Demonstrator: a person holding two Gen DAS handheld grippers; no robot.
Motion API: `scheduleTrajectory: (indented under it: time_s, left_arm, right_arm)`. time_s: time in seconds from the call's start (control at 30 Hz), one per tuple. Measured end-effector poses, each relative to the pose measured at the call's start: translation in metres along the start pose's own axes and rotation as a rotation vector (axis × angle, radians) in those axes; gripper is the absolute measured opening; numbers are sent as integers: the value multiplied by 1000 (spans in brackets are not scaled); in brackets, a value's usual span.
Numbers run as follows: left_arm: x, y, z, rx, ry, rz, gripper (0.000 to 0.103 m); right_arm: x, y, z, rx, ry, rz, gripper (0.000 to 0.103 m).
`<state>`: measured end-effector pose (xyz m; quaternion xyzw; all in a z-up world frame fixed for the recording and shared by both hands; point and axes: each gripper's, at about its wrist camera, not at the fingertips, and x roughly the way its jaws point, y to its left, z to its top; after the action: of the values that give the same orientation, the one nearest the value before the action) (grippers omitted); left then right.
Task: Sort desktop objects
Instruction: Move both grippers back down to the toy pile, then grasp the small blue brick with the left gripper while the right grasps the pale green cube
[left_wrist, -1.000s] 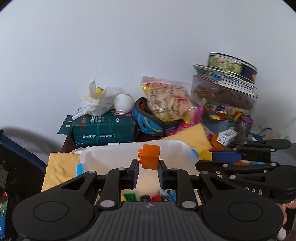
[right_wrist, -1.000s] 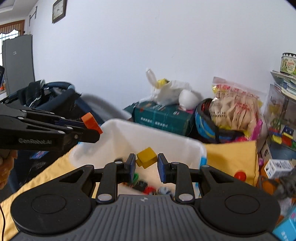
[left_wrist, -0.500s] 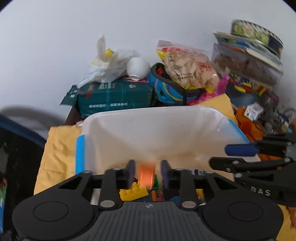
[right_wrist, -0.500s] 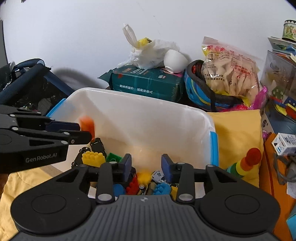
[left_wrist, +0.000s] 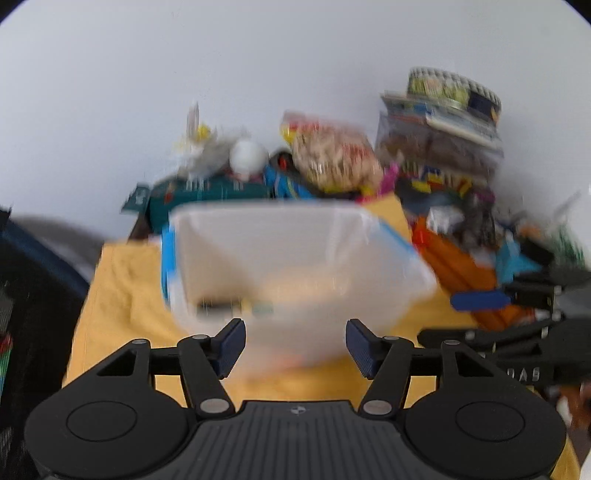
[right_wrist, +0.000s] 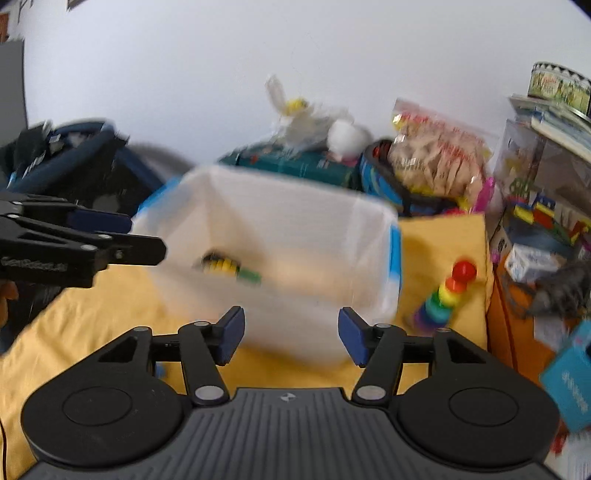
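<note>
A white plastic bin with blue handles (left_wrist: 207, 254) (right_wrist: 280, 206) stands on a yellow cloth (left_wrist: 122, 295) (right_wrist: 92, 317). Both views are blurred by motion. Inside the bin I make out a yellow brick (right_wrist: 221, 264) and a green brick (right_wrist: 249, 276). My left gripper (left_wrist: 295, 345) hangs just in front of the bin's near wall, its jaws opening with nothing between them. My right gripper (right_wrist: 291, 338) is likewise before the bin, jaws opening and empty. Each gripper shows from the side in the other's view.
A rainbow stacking toy (right_wrist: 445, 295) stands on the cloth right of the bin. Behind are a green box (right_wrist: 295, 164), a white plastic bag (right_wrist: 306, 118), a snack bag (right_wrist: 436, 158) and stacked boxes with a tin (left_wrist: 454, 88). An orange box (left_wrist: 454, 262) lies at right.
The left gripper let go of an orange brick and the right one a yellow brick; both fell into the bin. Both jaws spread wide and both grippers drew back from over the bin.
</note>
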<state>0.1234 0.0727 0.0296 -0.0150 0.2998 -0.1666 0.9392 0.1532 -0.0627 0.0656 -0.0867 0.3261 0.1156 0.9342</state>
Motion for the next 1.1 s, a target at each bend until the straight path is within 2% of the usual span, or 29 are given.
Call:
scheduleTrajectory:
  time_s: [0.1,0.17,0.27,0.33,0.4,0.5,0.6,0.77,0.87,0.93,0.97,1.1]
  left_arm:
    - [-5,-15,-40,-29,51,2,64]
    - [1,-30,-67,-21,143,9,64]
    - [8,-50,-98,7,228,17,64]
    - [12,-59,-108,19,271,38,64]
    - [14,-60,-114,-36,302,40,64]
    - [8,-61,-118,-92,302,81,64]
    - [1,-63,-121,-104,292,112,64]
    - [-1,-57,-114,-91,266,121,64]
    - [3,-43,-103,-91,249,124,64]
    - [8,-33,-92,-72,224,132,64]
    - [14,-28,-86,-53,215,147,64]
    - [49,-8,-72,-1,250,144,64]
  right_arm:
    - [-4,3,-25,-15,36,29,60]
    - [-4,1,-43,0,63,59,60]
    - [0,1,-68,-33,117,74,57]
    - [0,0,-81,-60,141,121,55]
    - [2,1,-89,-102,146,157,52]
    - [6,4,-98,-176,145,178,46]
    - [15,1,-101,-154,159,236,46]
    - [34,9,-99,-159,177,264,43]
    - [50,15,-103,-173,228,252,33]
    - [53,14,-106,-141,246,254,26]
    - [52,13,-106,-128,243,262,20]
    - [37,16,-107,-149,235,257,18]
